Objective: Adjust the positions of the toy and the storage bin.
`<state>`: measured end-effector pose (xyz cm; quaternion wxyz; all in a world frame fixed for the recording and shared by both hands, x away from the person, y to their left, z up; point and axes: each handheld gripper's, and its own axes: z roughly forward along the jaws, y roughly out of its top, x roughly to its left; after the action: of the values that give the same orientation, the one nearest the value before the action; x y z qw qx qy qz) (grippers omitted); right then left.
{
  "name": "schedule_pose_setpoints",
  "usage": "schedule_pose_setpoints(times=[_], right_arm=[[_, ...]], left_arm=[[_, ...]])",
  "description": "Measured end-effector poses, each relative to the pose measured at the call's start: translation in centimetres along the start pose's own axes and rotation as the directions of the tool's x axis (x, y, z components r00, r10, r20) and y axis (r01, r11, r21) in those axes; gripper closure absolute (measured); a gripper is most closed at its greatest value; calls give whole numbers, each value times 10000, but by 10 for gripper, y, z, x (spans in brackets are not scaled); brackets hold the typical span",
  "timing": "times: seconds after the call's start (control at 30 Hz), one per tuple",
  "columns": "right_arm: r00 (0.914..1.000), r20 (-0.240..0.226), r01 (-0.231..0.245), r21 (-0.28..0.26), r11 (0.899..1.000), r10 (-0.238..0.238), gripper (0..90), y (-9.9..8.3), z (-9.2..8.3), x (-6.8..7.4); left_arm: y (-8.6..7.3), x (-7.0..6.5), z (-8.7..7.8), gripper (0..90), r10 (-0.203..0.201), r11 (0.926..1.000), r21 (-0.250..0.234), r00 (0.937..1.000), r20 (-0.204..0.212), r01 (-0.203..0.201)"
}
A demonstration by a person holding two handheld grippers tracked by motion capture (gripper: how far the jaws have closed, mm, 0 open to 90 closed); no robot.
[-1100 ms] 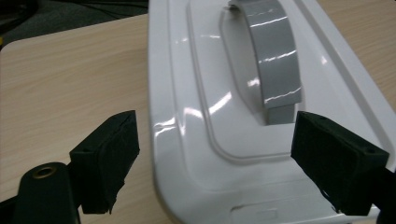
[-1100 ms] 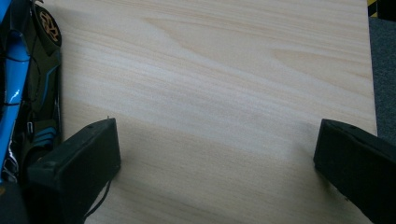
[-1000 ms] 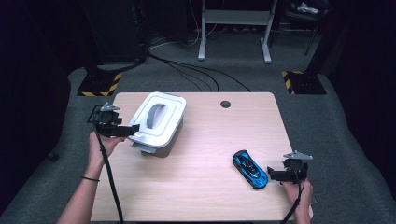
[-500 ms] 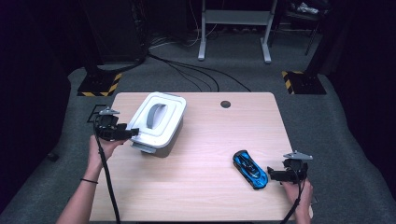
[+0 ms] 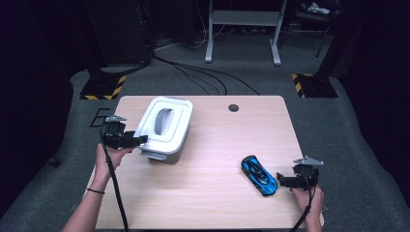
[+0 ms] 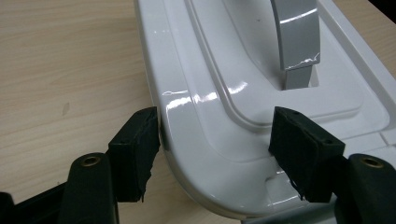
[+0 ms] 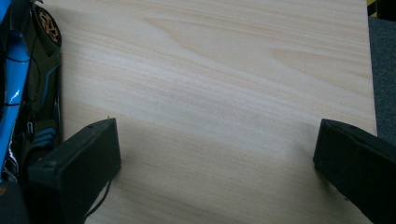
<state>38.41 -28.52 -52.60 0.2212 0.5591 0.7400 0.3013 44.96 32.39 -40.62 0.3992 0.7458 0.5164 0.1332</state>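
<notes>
A white lidded box [image 5: 164,128] with a grey handle [image 5: 165,121] stands at the table's left. My left gripper [image 5: 141,140] reaches in from the left at its near left corner. Its jaws have just been closing, and they now pinch the corner of the glossy white lid [image 6: 210,93]: one pad on the outer rim, the other on top near the handle [image 6: 294,42]. A blue and black toy car [image 5: 259,175] lies at the front right. My right gripper [image 5: 280,181] rests just right of the car [image 7: 28,93], open [image 7: 215,154], with bare wood between its jaws.
The wooden table [image 5: 217,145] has a round cable hole [image 5: 233,108] near its far edge. Beyond the table, cables [image 5: 193,72] lie on the dark floor, near a metal stand [image 5: 241,29] and yellow-black striped feet [image 5: 102,88].
The left gripper's jaws have narrowed onto the lid's corner. The right hand and the car have not moved.
</notes>
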Motion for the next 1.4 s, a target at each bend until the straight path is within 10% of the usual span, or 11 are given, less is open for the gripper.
schedule_pose_setpoints(times=[1.4], right_arm=[[10000, 7, -3, -8, 10000, 3, 3, 0, 0, 0]], left_arm=[[-1, -65, 12, 341, 1559, 9866, 330, 9835, 917, -1595]])
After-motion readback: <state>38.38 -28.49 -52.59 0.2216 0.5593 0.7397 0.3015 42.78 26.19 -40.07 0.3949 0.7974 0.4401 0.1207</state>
